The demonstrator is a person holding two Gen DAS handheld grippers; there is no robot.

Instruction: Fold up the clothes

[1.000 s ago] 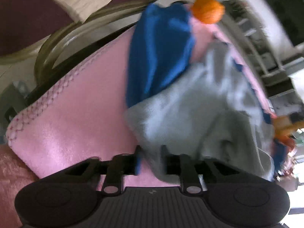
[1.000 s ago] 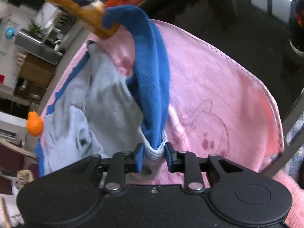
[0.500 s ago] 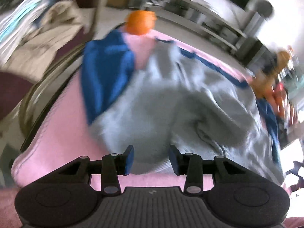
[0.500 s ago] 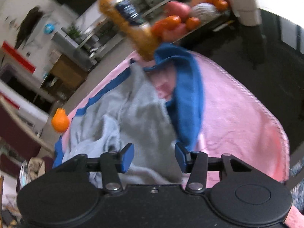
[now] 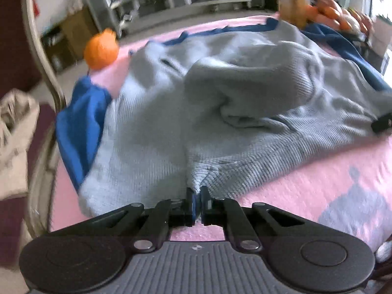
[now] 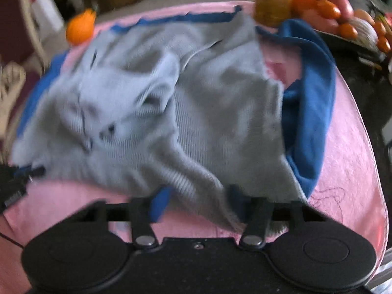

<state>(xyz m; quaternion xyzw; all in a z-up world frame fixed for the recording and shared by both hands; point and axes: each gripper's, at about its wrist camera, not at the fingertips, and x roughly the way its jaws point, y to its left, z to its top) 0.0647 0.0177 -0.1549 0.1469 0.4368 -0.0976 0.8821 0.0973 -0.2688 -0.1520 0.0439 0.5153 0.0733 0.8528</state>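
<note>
1. Sweater, grey knit w/ blue sleeves, is lying rumpled on the pink blanket covering the worktop, spreading ahead of both tools.
2. Left tool is pinching the sweater's ribbed hem, jaws nearly closed on the fabric right at its tips.
3. Right tool is sitting w/ jaws wide apart, hem of the sweater draping between and over its fingers; frame is blurred, so can't tell if it's touching them.
4. Blue sleeve is curving along the right of the right tool; other blue sleeve is lying left of the left tool.
5. Orange is sitting far ahead-left at the blanket's edge; fruit pile is showing far ahead-right.
</note>
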